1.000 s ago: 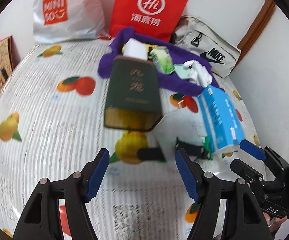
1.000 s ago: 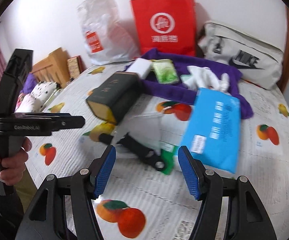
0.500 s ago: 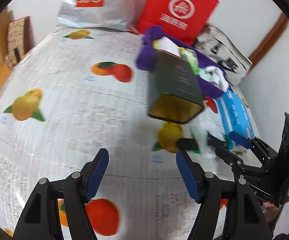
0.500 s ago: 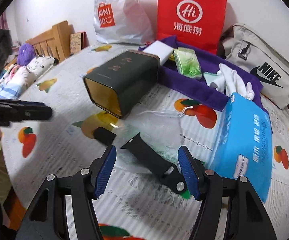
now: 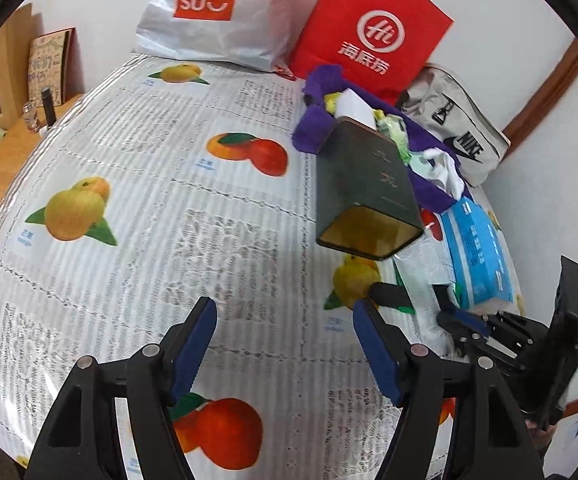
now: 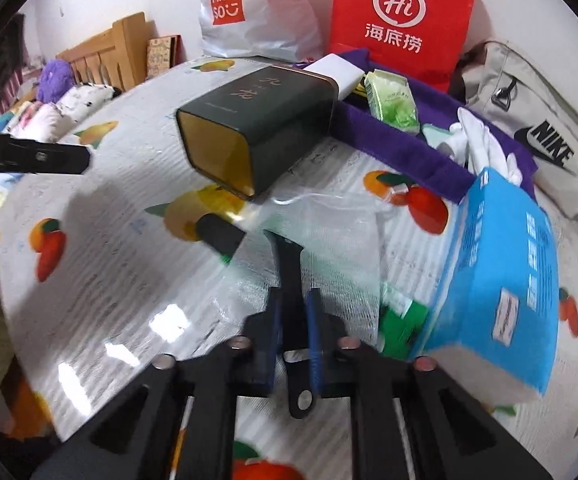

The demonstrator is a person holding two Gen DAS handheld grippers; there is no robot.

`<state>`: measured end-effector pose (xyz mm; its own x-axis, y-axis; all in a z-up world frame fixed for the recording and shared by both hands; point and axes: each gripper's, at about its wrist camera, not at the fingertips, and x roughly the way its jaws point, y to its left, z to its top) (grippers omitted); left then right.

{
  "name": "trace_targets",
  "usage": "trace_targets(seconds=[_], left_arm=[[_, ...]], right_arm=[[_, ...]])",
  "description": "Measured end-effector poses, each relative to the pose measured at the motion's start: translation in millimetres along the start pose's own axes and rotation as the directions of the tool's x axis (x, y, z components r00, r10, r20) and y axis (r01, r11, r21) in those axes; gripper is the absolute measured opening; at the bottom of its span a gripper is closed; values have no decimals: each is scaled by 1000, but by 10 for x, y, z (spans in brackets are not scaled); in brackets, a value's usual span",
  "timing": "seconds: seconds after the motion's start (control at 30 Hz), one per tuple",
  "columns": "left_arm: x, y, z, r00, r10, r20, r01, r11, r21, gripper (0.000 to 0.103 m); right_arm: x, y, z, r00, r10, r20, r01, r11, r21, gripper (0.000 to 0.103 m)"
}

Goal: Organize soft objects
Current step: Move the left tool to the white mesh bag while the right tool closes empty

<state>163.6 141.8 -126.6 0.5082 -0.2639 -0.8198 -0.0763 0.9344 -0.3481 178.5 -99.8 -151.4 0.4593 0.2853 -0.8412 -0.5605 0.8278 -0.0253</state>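
My right gripper [image 6: 293,316] is shut on a black strap [image 6: 289,280] that lies on the fruit-print tablecloth [image 6: 109,248]; its other piece [image 6: 221,234] sits by a clear plastic bag [image 6: 329,240]. A dark green tin [image 6: 261,128] lies on its side, open end toward me. A blue tissue pack [image 6: 501,280] lies to the right. A purple cloth [image 6: 401,140] behind holds a white box [image 6: 337,72], a green packet [image 6: 393,100] and white gloves [image 6: 485,144]. My left gripper [image 5: 285,344] is open and empty over the tablecloth [image 5: 149,220], left of the tin [image 5: 365,184].
A Miniso bag [image 6: 257,8], a red paper bag [image 6: 401,20] and a Nike bag [image 6: 537,128] stand along the wall at the back. A wooden headboard [image 6: 109,56] and soft toys [image 6: 53,80] lie off the table's left edge.
My right gripper has moved forward and closed on the black strap. My left gripper has drifted left, away from the tin, and stays open.
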Motion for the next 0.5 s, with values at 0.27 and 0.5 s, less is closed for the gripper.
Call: trace_targets(seconds=[0.27, 0.5], left_arm=[[89, -203, -131, 999, -16, -30, 17, 999, 43, 69], [226, -358, -218, 997, -13, -74, 19, 997, 77, 69]], right_arm=[[-294, -141, -213, 996, 91, 19, -93, 987, 130, 3], [-74, -149, -327, 994, 98, -37, -92, 984, 150, 5]])
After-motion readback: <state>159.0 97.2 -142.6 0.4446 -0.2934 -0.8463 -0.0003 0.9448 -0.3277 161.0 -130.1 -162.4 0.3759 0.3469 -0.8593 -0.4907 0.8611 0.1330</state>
